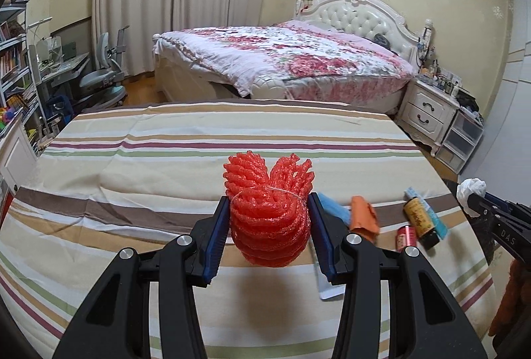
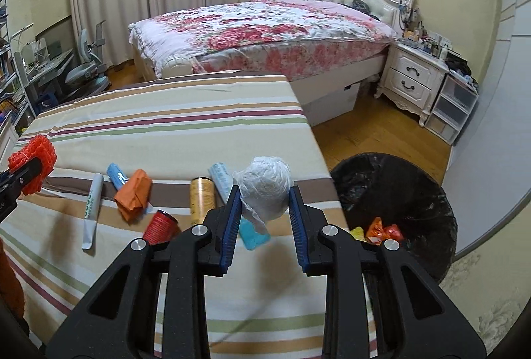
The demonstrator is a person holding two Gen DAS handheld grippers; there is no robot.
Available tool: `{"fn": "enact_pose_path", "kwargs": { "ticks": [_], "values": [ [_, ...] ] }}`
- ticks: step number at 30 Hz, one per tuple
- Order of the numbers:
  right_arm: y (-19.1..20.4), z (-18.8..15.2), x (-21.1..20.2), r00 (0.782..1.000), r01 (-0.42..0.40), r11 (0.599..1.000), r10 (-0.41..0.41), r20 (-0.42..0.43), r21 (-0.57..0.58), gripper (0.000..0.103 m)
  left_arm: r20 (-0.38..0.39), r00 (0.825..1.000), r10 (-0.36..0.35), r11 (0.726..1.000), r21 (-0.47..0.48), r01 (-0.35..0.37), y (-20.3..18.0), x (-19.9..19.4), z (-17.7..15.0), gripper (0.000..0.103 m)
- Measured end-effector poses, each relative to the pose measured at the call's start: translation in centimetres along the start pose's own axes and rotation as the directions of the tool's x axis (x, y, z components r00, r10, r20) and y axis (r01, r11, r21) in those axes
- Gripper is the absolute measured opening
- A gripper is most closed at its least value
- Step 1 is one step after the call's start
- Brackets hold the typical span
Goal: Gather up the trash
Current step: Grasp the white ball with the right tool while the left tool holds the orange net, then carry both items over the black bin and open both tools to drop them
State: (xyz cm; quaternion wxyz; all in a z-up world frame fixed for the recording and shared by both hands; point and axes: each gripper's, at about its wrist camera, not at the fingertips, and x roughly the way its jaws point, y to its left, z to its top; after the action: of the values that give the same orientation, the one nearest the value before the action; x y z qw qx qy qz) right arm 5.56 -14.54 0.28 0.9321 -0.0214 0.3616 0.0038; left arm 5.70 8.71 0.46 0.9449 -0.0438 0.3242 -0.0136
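My left gripper [image 1: 269, 203] is shut on a red foam net [image 1: 268, 213], held above the striped tablecloth [image 1: 149, 166]. My right gripper [image 2: 265, 193] is shut on a white crumpled plastic ball [image 2: 265, 186], near the table's right edge. Right of it, on the floor, stands a black-lined trash bin [image 2: 415, 193] with orange and yellow scraps inside. On the cloth lie a white tube [image 2: 91, 206], a blue wrapper [image 2: 116, 174], an orange crumpled wrapper [image 2: 134, 193], a red can [image 2: 161, 226], a yellow bottle [image 2: 200, 198] and a light-blue tube [image 2: 222, 178].
A bed with a floral cover [image 2: 265, 23] stands behind the table. A white nightstand [image 2: 411, 76] and plastic drawers [image 2: 451, 106] are at the right wall. A desk chair [image 1: 106, 73] and shelves stand at the left. Bare wood floor [image 2: 365, 130] lies between table and nightstand.
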Motion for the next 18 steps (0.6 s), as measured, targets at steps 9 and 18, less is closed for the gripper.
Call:
{"fn": "enact_pose_path", "kwargs": {
  "ticks": [9, 18],
  "values": [
    [-5.8, -1.3, -1.8, 0.995, 0.093, 0.992, -0.095, 0.027, 0.081, 0.029, 0.013, 0.993, -0.12, 0.986, 0.122, 0.118, -8.2, -0.5, 0.3, 0.046],
    [-10.4, -2.0, -2.4, 0.987, 0.148, 0.979, -0.154, 0.037, 0.138, 0.029, 0.017, 0.976, -0.216, 0.951, 0.23, 0.206, -16.1, 0.2, 0.9, 0.046]
  ]
}}
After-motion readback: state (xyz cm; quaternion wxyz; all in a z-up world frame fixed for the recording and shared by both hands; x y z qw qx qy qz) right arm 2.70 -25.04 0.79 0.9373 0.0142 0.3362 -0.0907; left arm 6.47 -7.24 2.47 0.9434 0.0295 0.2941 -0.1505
